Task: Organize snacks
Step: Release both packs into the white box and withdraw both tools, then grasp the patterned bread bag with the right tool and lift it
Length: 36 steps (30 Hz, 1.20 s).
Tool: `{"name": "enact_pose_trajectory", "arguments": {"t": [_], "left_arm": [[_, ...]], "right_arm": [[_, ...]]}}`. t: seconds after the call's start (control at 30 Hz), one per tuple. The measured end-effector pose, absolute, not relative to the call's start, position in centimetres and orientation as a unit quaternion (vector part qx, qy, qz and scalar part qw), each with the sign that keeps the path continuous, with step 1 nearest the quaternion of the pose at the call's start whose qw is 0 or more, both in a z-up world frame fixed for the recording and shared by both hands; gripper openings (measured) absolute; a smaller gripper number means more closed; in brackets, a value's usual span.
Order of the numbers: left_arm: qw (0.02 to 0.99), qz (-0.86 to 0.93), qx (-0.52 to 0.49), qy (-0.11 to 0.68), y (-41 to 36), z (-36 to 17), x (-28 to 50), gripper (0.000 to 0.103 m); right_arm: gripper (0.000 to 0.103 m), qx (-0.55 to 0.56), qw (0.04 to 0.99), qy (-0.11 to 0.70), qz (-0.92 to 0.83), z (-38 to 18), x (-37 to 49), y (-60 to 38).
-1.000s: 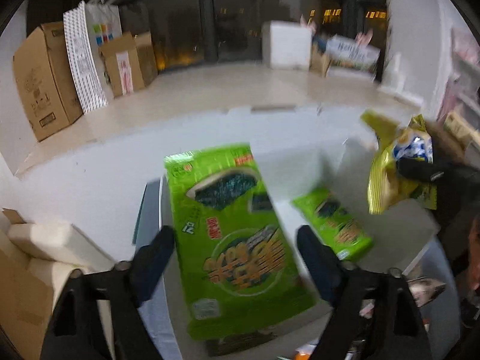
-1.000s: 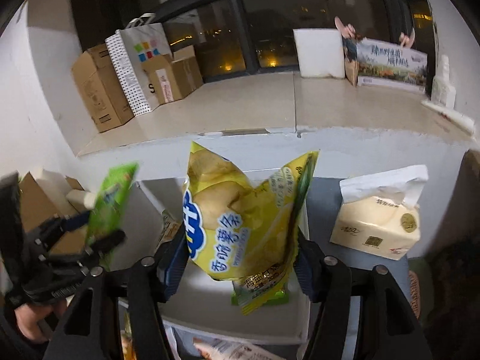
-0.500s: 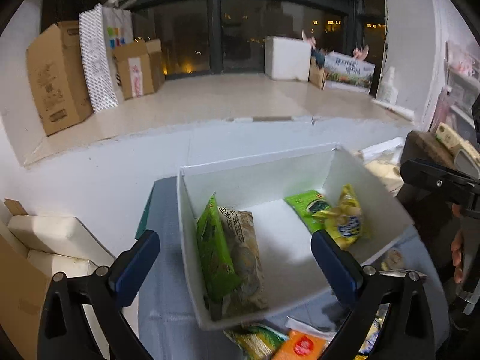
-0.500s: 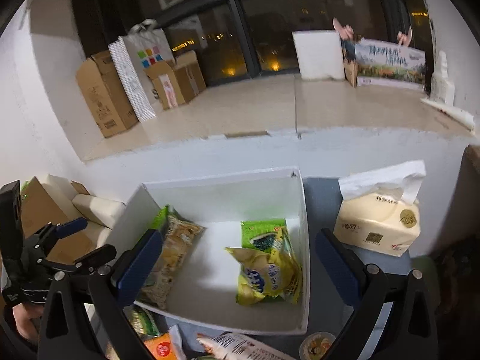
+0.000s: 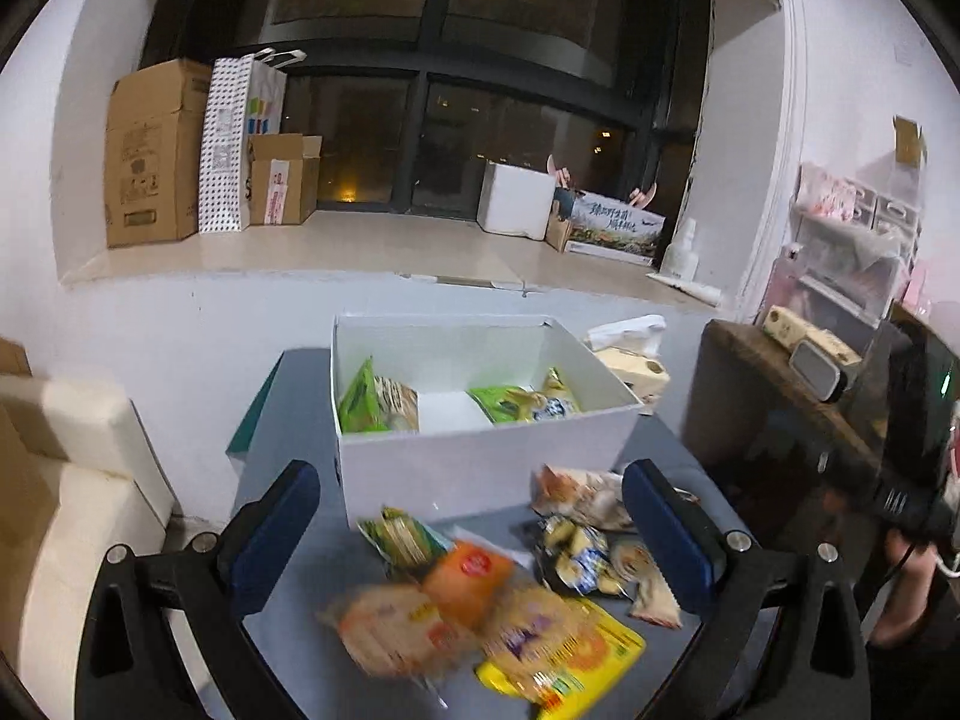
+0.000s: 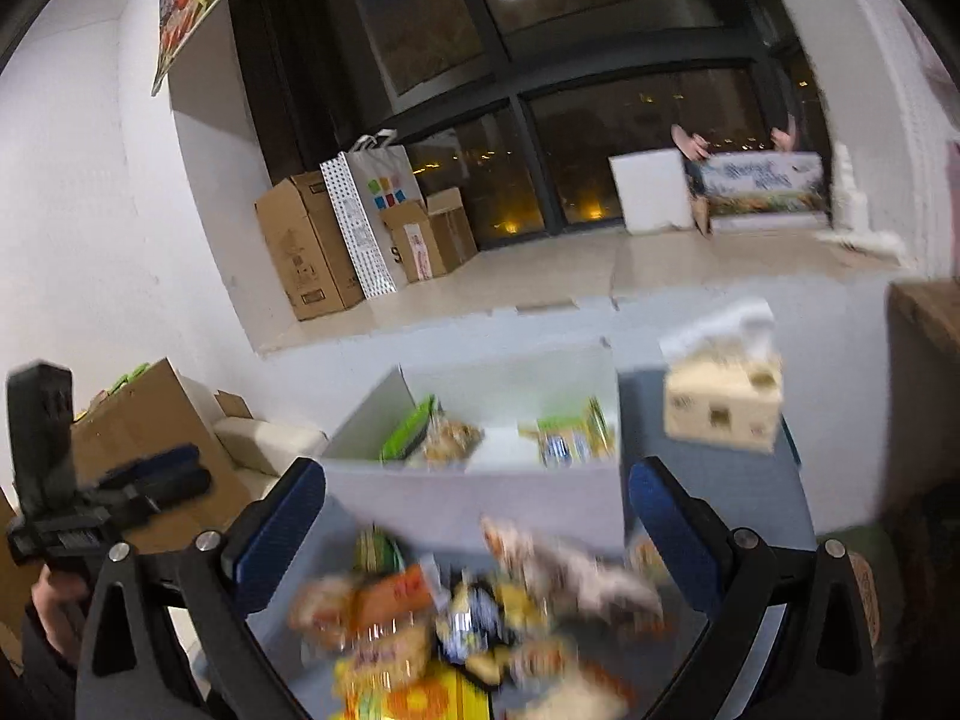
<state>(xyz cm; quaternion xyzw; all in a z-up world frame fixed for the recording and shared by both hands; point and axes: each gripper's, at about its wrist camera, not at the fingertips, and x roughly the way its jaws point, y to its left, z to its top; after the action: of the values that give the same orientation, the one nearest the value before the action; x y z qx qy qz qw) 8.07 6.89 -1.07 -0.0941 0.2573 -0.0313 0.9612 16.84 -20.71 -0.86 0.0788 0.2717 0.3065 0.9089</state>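
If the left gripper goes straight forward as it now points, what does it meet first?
Probably the near wall of the white box. The left gripper is open above the loose snack packets and looks level with that wall; depth is unclear.

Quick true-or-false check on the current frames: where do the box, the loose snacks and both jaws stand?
1. Both grippers, left gripper and right gripper, have jaws open and empty. True.
2. The white box holds no snacks. False: a green packet and a yellow bag lie inside.
3. Loose snacks, including an orange packet, lie on the table in front of the box. True.
4. The tissue pack sits inside the box. False: it stands outside, to the box's right.
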Motion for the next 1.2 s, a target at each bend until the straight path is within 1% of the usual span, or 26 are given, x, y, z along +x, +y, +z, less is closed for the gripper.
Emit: {"name": "enact_pose_trajectory", "arguments": {"t": [0.1, 0.17, 0.37, 0.5, 0.63, 0.83, 1.03, 1.2], "left_arm": [[0.959, -0.042, -0.112, 0.258, 6.4, -2.0, 6.3, 0.103], [0.958, -0.052, -0.116, 0.258, 6.0, -2.4, 5.8, 0.103], [0.961, -0.055, -0.106, 0.249, 5.3, -2.2, 4.8, 0.103], [0.962, -0.053, -0.104, 0.249, 5.3, -2.2, 4.7, 0.103], [0.96, -0.055, -0.109, 0.25, 5.4, -2.3, 4.6, 0.103], [0.961, -0.049, -0.105, 0.252, 5.4, -2.5, 4.4, 0.103], [0.959, -0.041, -0.112, 0.258, 6.0, -3.0, 4.5, 0.103], [0.956, -0.033, -0.118, 0.268, 6.4, -3.7, 4.9, 0.103]], "right_arm": [[0.103, 0.13, 0.898, 0.297, 0.298, -3.6, 15.0, -23.2], [0.103, 0.148, 0.9, 0.299, 0.281, -4.7, 14.5, -24.3], [0.103, 0.128, 0.91, 0.299, 0.257, -5.5, 14.6, -25.1], [0.103, 0.085, 0.917, 0.287, 0.265, -5.1, 14.9, -24.0], [0.103, 0.035, 0.911, 0.301, 0.279, -5.1, 16.8, -22.2], [0.103, -0.078, 0.904, 0.316, 0.277, -6.2, 20.6, -19.1], [0.103, -0.164, 0.876, 0.367, 0.266, -9.1, 24.8, -17.0], [0.103, -0.182, 0.849, 0.416, 0.269, -12.0, 27.0, -16.3]]}}
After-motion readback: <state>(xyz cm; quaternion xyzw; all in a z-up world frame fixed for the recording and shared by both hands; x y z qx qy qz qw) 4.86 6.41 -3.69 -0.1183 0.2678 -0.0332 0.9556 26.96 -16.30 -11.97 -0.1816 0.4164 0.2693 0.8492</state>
